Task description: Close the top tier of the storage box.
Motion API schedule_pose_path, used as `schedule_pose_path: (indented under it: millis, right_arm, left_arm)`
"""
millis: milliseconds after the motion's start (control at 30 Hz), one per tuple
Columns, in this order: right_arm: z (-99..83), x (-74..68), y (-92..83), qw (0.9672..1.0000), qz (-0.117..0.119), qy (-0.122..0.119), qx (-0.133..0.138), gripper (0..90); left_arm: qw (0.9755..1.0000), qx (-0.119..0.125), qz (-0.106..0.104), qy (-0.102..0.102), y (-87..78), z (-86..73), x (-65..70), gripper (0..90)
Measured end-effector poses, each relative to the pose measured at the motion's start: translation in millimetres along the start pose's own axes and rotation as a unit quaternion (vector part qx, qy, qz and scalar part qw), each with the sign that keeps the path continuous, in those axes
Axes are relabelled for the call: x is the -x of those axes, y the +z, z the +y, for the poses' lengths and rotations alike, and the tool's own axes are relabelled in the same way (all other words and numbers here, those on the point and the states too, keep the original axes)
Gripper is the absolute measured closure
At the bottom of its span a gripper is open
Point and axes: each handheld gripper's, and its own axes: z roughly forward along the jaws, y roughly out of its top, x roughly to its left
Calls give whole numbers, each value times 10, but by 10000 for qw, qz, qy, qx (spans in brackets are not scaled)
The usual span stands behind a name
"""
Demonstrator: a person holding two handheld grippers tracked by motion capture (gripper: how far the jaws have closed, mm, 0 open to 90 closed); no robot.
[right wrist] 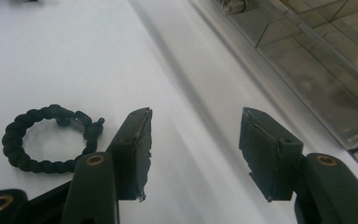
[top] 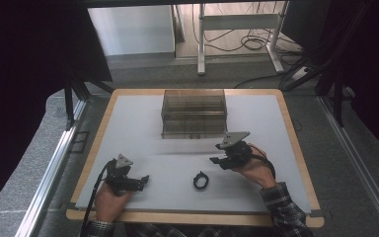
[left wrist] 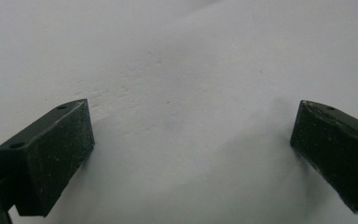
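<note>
White bench (top: 143,128) with a clear compartmented box (top: 194,112) at its far middle. Right gripper (top: 216,159) and left gripper (top: 144,178), jaws released (nothing between them). Black braided bracelet (top: 201,180) lies between both grippers.

A: Grey carpet (top: 34,163) covers the floor around the table (top: 296,148), whose white top has a pale wooden edge.

B: A metal rail (top: 54,158) runs along the floor at the left, and another rail (top: 355,153) lies at the right.

A: Beyond the far edge stands a white metal frame (top: 237,29) on two legs, with dark cables (top: 246,44) looping on the floor beneath it.

B: A pale panel (top: 131,29) stands beside that frame, to its left. Black curtains (top: 24,59) hang at both sides and darken the corners.

A: The light is dim and even, with soft shadows on the tabletop.
</note>
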Motion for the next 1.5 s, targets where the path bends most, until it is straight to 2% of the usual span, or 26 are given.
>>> schedule_pose_path:
  millis: [367,400,733,1033,1100,1267,1500]
  right_arm:
    - [-24,-36,16,9994,150,313,13,374]
    - [-34,-51,39,9992,230,330,26,374]
    - [-45,-192,159,9988,431,174,-182,372]
    - [-42,-271,197,9978,617,152,-161,374]
    - [-37,-291,213,9979,621,82,-189,388]
    - [-33,-328,249,9971,716,86,-225,427]
    - [-34,-371,298,9961,812,1,-336,521]
  left_arm:
    - [10000,1,2,3,-1,0,0,0]
    - [10000,0,3,5,-1,0,0,0]
    - [10000,3,1,3,-1,-1,0,0]
    - [10000,4,1,2,0,-1,0,0]
    - [10000,3,1,2,-1,-1,0,0]
    - [10000,4,1,2,-1,-1,0,0]
    - [10000,4,0,2,-1,-1,0,0]
